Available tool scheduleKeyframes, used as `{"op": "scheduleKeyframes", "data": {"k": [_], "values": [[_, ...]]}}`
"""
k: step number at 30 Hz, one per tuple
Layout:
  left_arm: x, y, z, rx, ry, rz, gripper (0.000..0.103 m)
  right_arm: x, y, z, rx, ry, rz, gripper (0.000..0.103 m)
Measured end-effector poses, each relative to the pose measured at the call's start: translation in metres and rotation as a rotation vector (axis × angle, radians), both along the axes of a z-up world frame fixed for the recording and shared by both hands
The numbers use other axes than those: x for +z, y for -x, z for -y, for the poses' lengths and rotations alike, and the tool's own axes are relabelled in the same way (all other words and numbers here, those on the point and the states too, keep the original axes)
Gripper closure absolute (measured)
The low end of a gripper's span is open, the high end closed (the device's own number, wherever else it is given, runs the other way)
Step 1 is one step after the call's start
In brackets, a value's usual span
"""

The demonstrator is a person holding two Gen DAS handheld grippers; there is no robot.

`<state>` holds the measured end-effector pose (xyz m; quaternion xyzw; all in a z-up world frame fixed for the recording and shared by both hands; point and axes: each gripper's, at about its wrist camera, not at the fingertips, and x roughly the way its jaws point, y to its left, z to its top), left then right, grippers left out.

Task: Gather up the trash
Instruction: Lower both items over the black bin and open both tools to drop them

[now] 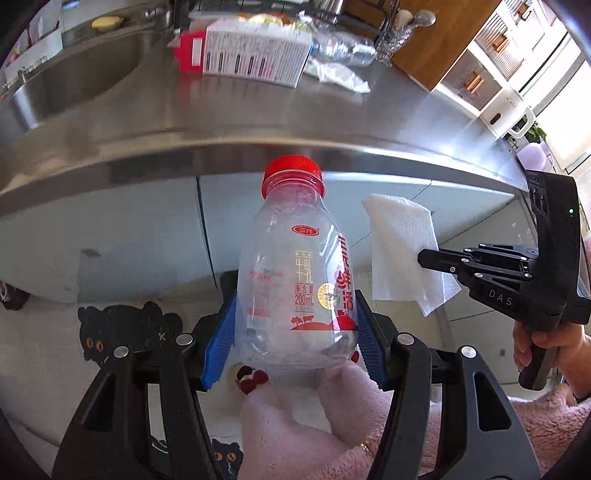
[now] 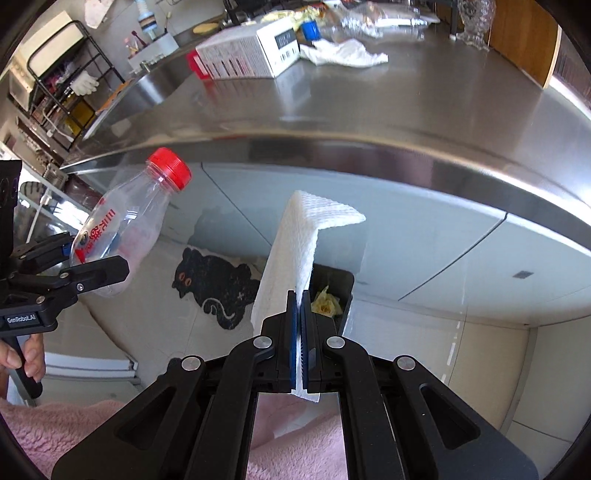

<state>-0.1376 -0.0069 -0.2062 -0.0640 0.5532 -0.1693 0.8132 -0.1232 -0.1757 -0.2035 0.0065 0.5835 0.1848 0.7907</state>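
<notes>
A clear empty milk bottle with a red cap stands upright between the blue pads of my left gripper, which is shut on its lower body, out in front of the counter edge. The right wrist view shows the same bottle tilted in the left gripper. My right gripper is shut on a folded white paper towel, which sticks up above the fingertips. In the left wrist view the towel hangs beside the bottle from the right gripper. A black bin sits on the floor just below the towel.
The steel counter carries a white and red box, a crumpled tissue and a clear bottle at its far side. A sink lies at the left. A black cat-shaped mat covers the floor beside the bin.
</notes>
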Motion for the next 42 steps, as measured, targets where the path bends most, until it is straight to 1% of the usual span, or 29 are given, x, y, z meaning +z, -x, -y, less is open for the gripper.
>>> {"op": "scheduleKeyframes", "data": {"k": [3, 6, 9, 12, 17, 22, 25, 32, 35, 39, 42], "values": [[-0.043, -0.006, 0.001, 0.002, -0.016, -0.061, 0.046, -0.038, 0.001, -0.005, 0.003, 0.031, -0.043, 0.1], [-0.083, -0.012, 0.003, 0.001, -0.022, -0.118, 0.046, -0.078, -0.002, -0.004, -0.017, 0.038, -0.097, 0.1], [-0.116, -0.02, 0.005, 0.006, -0.027, -0.16, 0.046, -0.114, -0.006, -0.005, -0.034, 0.027, -0.153, 0.1], [-0.149, -0.03, 0.006, 0.018, -0.029, -0.2, 0.046, -0.147, -0.01, -0.011, -0.032, 0.046, -0.188, 0.1], [-0.201, -0.045, 0.009, -0.002, -0.048, -0.252, 0.046, -0.194, -0.018, -0.012, -0.079, 0.039, -0.244, 0.1], [-0.24, -0.055, 0.01, -0.009, -0.058, -0.304, 0.046, -0.23, -0.027, -0.013, -0.118, 0.046, -0.298, 0.1], [-0.255, -0.06, 0.012, -0.024, -0.065, -0.324, 0.046, -0.249, -0.031, -0.014, -0.13, 0.052, -0.336, 0.1], [-0.271, -0.071, 0.015, -0.031, -0.061, -0.347, 0.048, -0.26, -0.055, -0.017, -0.145, 0.038, -0.38, 0.1], [-0.269, -0.073, 0.015, -0.034, -0.07, -0.348, 0.048, -0.265, -0.06, -0.018, -0.159, 0.027, -0.398, 0.096], [-0.266, -0.074, 0.008, -0.024, -0.081, -0.347, 0.047, -0.269, -0.065, -0.023, -0.177, 0.012, -0.411, 0.096], [-0.264, -0.074, 0.004, -0.01, -0.086, -0.354, 0.047, -0.278, -0.063, -0.026, -0.176, 0.004, -0.422, 0.093]]}}
